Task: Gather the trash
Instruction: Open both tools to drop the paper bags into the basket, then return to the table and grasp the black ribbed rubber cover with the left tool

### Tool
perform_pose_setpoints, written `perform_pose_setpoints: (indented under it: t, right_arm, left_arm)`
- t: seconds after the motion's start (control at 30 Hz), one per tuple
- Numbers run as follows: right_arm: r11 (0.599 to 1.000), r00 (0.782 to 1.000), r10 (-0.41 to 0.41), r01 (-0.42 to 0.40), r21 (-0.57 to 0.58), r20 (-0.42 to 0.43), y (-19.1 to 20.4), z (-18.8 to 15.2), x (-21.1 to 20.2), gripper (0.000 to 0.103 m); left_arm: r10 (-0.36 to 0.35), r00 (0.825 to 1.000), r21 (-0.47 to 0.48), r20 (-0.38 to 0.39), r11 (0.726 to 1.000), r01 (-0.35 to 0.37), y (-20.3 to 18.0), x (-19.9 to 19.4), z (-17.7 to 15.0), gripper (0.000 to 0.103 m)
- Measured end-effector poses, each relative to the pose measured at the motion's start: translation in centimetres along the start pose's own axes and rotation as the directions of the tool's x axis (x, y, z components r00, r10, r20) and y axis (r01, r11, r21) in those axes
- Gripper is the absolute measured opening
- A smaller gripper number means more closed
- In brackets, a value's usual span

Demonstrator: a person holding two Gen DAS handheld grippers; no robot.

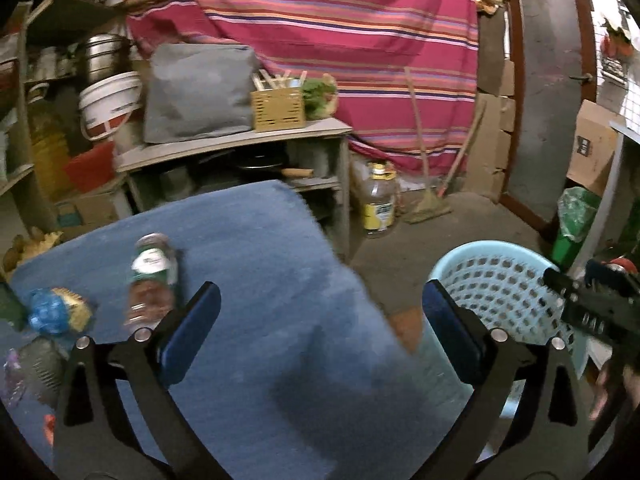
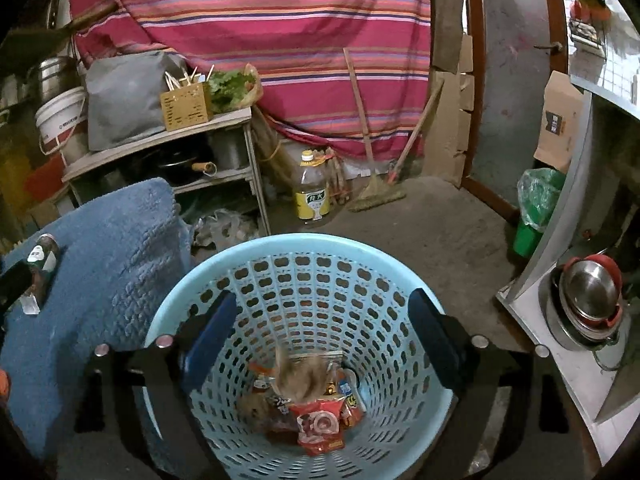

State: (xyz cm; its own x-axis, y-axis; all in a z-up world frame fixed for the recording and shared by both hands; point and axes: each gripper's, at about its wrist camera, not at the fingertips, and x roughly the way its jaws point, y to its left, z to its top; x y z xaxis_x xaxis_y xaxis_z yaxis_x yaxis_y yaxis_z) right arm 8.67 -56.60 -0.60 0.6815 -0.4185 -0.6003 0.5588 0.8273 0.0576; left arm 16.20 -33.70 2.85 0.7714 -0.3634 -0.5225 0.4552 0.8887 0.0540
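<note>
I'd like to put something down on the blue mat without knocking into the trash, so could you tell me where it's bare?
The blue mat is bare from the plastic bottle across to its edge beside the light blue basket. Its left end is crowded: the bottle, a blue and gold wrapper and more litter below. The basket bottom holds wrappers.

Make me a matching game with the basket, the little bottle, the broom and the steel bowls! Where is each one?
Things:
1. blue basket
2. small bottle
3. broom
4. steel bowls

Places:
A. lying on the blue towel
B. leaning against the striped cloth
C. under the open right gripper, wrappers inside
D. stacked on the white counter

Pairs: 1-C, 2-A, 3-B, 4-D
</note>
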Motion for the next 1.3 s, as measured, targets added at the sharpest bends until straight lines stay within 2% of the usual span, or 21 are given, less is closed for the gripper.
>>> perform_pose_setpoints:
  t: [0.07, 0.3, 0.47, 0.6, 0.7, 0.87, 1.0, 1.13, 1.3]
  right_arm:
    - [1.0, 1.0, -0.004, 0.004, -0.001, 0.003, 0.6, 0.1, -0.2, 0.096]
    - [0.997, 0.997, 0.062, -0.059, -0.05, 0.052, 4.8, 0.4, -1.7, 0.097]
    - [0.987, 0.993, 0.113, -0.107, -0.116, 0.045, 10.1, -0.3, -1.8, 0.097]
    - [0.975, 0.989, 0.14, -0.131, -0.18, 0.039, 14.2, -0.8, -1.9, 0.097]
    - [0.968, 0.984, 0.176, -0.169, -0.185, 0.025, 16.4, -1.1, -1.9, 0.097]
    - [0.957, 0.979, 0.203, -0.198, -0.214, 0.001, 19.9, -1.7, -1.5, 0.097]
    - [0.95, 0.977, 0.213, -0.21, -0.229, -0.012, 21.6, -2.2, -1.5, 0.097]
    - [0.944, 0.974, 0.227, -0.227, -0.238, -0.026, 23.0, -2.4, -1.2, 0.097]
    - [0.941, 0.972, 0.232, -0.233, -0.246, -0.036, 23.7, -2.5, -1.0, 0.097]
  left_arm:
    - [0.025, 1.0, -0.012, 0.002, 1.0, -0.025, 1.9, -0.9, -0.5, 0.098]
    - [0.152, 0.988, -0.06, -0.006, 0.986, -0.152, 9.7, -2.9, -2.8, 0.098]
    - [0.212, 0.975, -0.139, -0.061, 0.966, -0.218, 15.7, -2.4, -4.2, 0.098]
    - [0.292, 0.954, -0.158, -0.07, 0.941, -0.3, 19.4, -2.5, -5.1, 0.098]
    - [0.359, 0.929, -0.167, -0.095, 0.914, -0.37, 21.9, -2.3, -6.1, 0.098]
    - [0.362, 0.917, -0.275, -0.169, 0.876, -0.396, 25.9, -1.8, -7.9, 0.098]
    - [0.353, 0.912, -0.318, -0.208, 0.858, -0.404, 27.0, -1.1, -8.1, 0.098]
    - [0.351, 0.91, -0.33, -0.22, 0.851, -0.408, 26.8, -0.4, -7.7, 0.098]
    - [0.379, 0.888, -0.329, -0.261, 0.83, -0.451, 27.1, 1.0, -7.5, 0.098]
